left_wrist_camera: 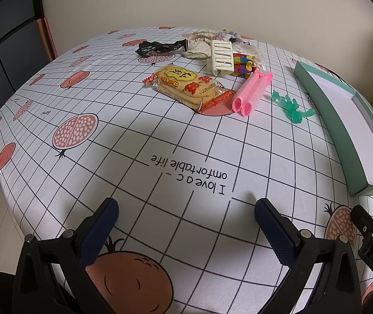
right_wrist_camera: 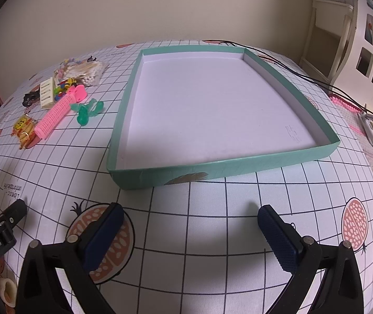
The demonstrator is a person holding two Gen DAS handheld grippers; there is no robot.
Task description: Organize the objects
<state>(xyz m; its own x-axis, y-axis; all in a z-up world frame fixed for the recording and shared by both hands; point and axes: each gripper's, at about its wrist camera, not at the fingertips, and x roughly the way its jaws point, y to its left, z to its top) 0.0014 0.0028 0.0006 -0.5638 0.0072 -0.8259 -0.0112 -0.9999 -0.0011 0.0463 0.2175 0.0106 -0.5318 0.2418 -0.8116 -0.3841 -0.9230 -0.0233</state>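
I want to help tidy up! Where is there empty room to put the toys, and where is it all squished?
The teal box has nothing in it. The tablecloth is bare between the left gripper and the cracker packet. It's squished at the far side: pink rollers, white comb, colourful beads and green clip huddle together.

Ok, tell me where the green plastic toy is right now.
The green plastic toy lies on the tablecloth between the pink hair rollers and the teal box; the right wrist view shows it just left of the box.
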